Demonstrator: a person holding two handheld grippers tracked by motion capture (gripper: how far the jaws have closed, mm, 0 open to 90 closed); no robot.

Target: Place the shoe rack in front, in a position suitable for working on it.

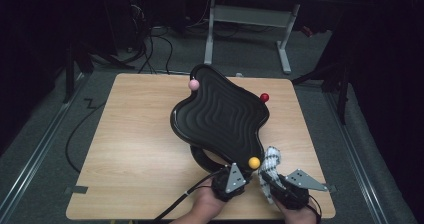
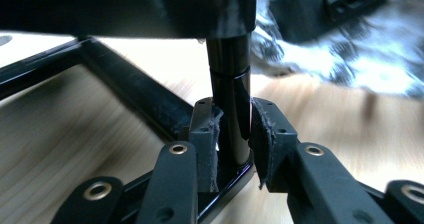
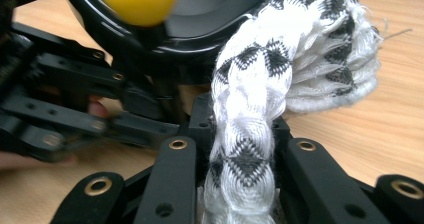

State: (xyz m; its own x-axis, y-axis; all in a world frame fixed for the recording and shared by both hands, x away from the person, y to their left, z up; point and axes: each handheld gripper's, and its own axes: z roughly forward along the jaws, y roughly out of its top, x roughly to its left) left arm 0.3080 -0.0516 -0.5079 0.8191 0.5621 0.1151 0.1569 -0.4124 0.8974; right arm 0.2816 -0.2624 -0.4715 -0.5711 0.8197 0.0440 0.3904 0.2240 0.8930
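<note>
While both grippers work at the near edge of the counter (image 1: 140, 134), the scene reads as follows.

Left gripper (image 2: 234, 134): clamped on the black upright post (image 2: 229, 79) of the stand, low down by its foot; judged to steady the stand.

Stand base (image 2: 135, 99): a black frame lying flat on the counter, running away from the post.

Tray (image 1: 220, 115): a black wavy-edged dish with rippled inner contours, carried on the post and tilted above the counter; its near lobe lies just beside both grippers.

Balls: a yellow ball (image 1: 254, 162) at the near rim, a pink ball (image 1: 193, 85) at the far left rim, a red ball (image 1: 264, 97) at the far right rim.

Right gripper (image 3: 240, 134): closed on a black-and-white woven cloth (image 3: 260, 84), bunched between its jaws.

Cloth position: free end raised beside the tray's near rim, close to the yellow ball; contact with the rim cannot be confirmed.

Probable purpose: wiping the tray, with the post held against the push.
</note>
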